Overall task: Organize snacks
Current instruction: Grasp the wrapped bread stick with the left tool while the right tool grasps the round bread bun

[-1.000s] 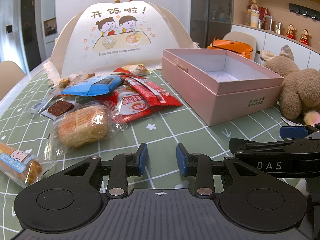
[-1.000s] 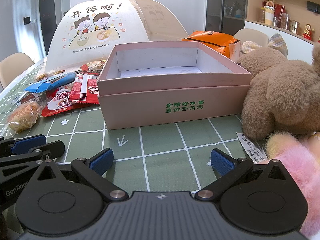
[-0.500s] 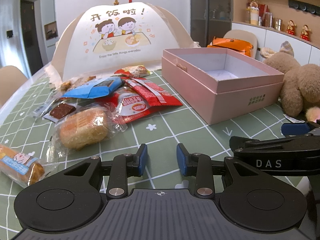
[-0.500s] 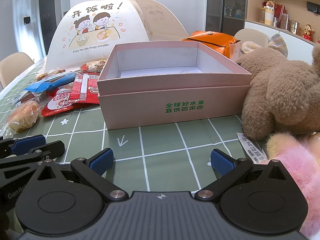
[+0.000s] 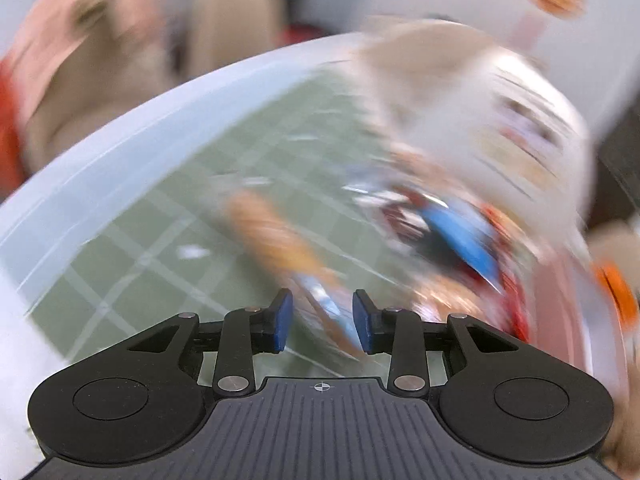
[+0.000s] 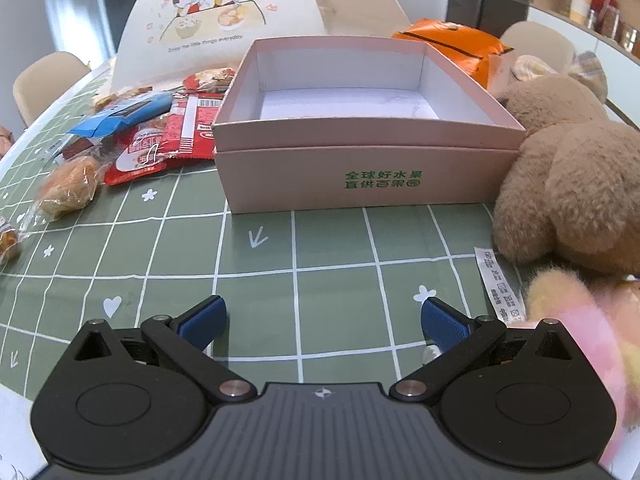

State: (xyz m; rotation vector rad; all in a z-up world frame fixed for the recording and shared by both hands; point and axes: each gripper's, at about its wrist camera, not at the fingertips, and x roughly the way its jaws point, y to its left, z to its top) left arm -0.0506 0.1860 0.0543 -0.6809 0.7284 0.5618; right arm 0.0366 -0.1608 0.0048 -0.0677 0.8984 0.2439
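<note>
- Left hand-held gripper (image 5: 322, 326): partly open, blue pads a modest gap apart, nothing clamped between them; its own view heavily smeared and tilted.
- Just beyond those pads, a long orange snack pack (image 5: 280, 248) with a blue-and-white label, lying on the green checked worktop (image 5: 160, 232) – too blurred to tell whether touched.
- Right hand-held gripper (image 6: 323, 322): spread wide, empty, poised over bare green squares near the front of the worktop (image 6: 328, 240).
- Pink box (image 6: 360, 168): open-topped, white inside, green print on its near wall, at mid-worktop straight ahead of the right hand-held gripper; no snack in the part of its interior that shows.
- Snacks heaped to the left of the box: red packets (image 6: 184, 132) touching its left wall, a blue packet (image 6: 120, 114) lying over them farther left, a clear-wrapped bun (image 6: 70, 184) nearer and left, another wrapped piece (image 6: 8, 240) at the far left edge.
- Domed food cover (image 6: 224, 20) with a cartoon of two children, standing behind the heap at the far side.
- Brown plush bear (image 6: 568, 184) against the box's right wall – a pink plush (image 6: 580, 320) nearer, by the right finger.
- Orange bag (image 6: 452, 48) behind the box's far right corner.
</note>
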